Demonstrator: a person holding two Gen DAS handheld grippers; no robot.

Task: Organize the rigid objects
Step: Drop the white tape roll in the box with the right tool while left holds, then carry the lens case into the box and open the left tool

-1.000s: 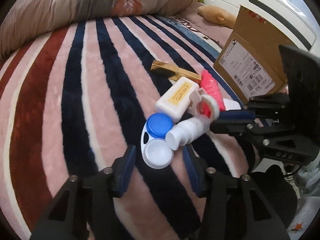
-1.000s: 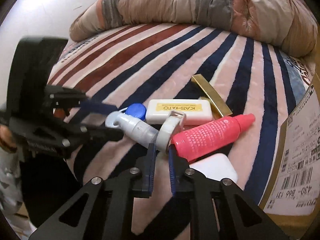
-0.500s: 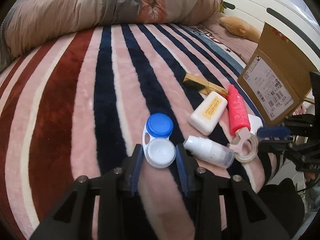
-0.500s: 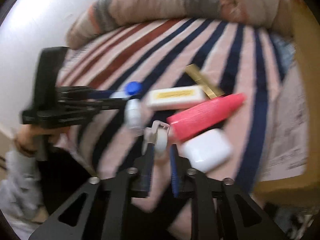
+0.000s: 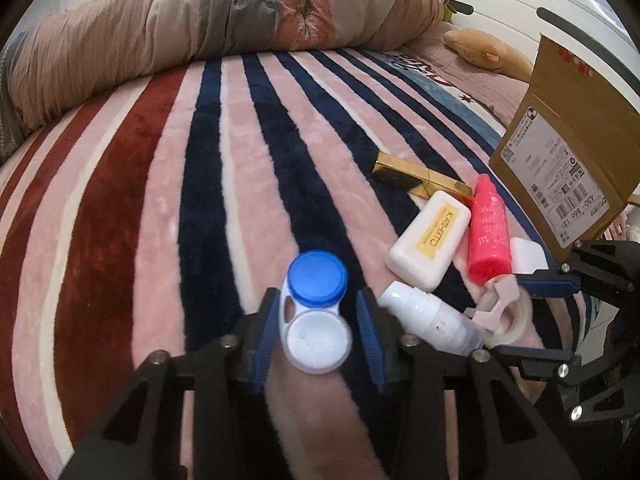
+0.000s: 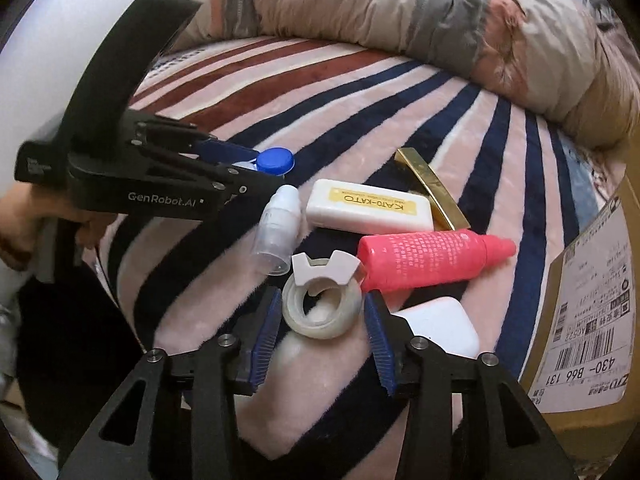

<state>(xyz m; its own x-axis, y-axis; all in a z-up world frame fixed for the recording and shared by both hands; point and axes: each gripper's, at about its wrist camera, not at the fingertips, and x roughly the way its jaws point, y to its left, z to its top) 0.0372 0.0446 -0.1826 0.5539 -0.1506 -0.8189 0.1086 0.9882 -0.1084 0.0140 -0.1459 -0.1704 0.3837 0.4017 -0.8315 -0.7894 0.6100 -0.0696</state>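
Observation:
A pile of small items lies on a striped blanket. My left gripper point(image 5: 318, 338) stands open around a contact lens case point(image 5: 316, 312) with a blue cap and a white cap; small gaps show on both sides. My right gripper point(image 6: 320, 322) stands open around a clear tape roll point(image 6: 322, 308) with a white dispenser clip. Beside them lie a small white spray bottle point(image 6: 278, 228), a white KATO-KATO box point(image 6: 370, 210), a pink bottle point(image 6: 432, 258), a gold bar point(image 6: 430, 186) and a white case point(image 6: 444, 326).
A cardboard box point(image 5: 568, 152) with a shipping label stands at the right of the pile. A rolled quilt point(image 5: 200, 36) lies along the far side of the bed. A stuffed toy point(image 5: 484, 52) sits behind the box. The bed edge is near the tape roll.
My right gripper, shut on the tape dispenser clip before, has opened and now straddles the tape roll. My left gripper has closed in around the lens case. The spray bottle shifted.

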